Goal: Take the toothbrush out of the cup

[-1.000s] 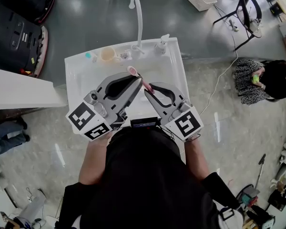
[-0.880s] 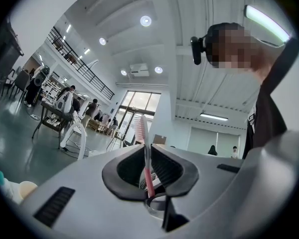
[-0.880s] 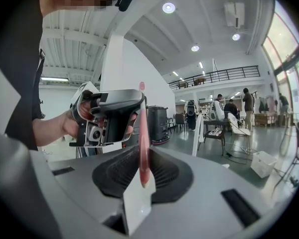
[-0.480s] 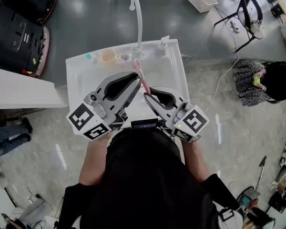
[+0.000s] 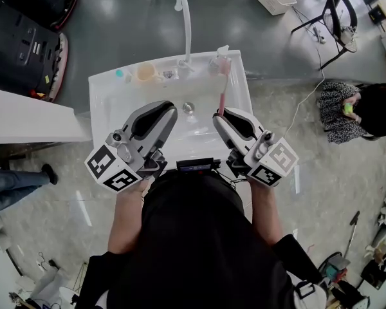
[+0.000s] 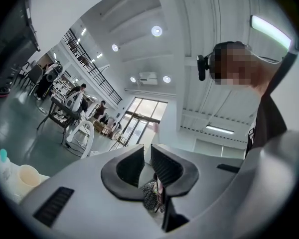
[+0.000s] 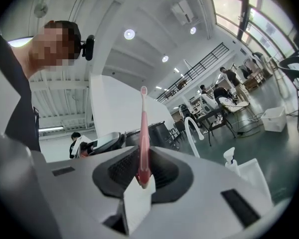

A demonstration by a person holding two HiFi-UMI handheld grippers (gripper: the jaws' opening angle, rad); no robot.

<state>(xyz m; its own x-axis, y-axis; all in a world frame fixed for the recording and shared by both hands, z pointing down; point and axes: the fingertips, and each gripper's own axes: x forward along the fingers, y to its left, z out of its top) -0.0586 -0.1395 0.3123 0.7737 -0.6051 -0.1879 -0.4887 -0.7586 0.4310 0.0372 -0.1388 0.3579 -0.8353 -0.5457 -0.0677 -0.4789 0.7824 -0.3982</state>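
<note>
A pink toothbrush (image 5: 222, 90) stands upright in my right gripper (image 5: 226, 116), which is shut on its lower handle over the right side of the white sink (image 5: 108, 102). In the right gripper view the toothbrush (image 7: 142, 128) rises from between the jaws of the gripper (image 7: 141, 156), bristle end up. My left gripper (image 5: 159, 114) hovers over the left of the basin, its jaws a little apart and holding nothing. A beige cup (image 5: 145, 73) sits on the sink's back ledge, and the cup (image 6: 26, 176) also shows low in the left gripper view beside the left gripper (image 6: 145, 151).
A white faucet (image 5: 186, 21) arches over the basin, with a soap dispenser (image 5: 215, 63) to its right. A seated person (image 5: 350, 108) and a black chair (image 5: 331, 15) are at the right. Black machines (image 5: 19, 37) stand at the upper left.
The toothbrush left the left gripper and now stays in the right one alone. The two grippers have drawn apart, the right carrying the brush to the right side of the sink.
</note>
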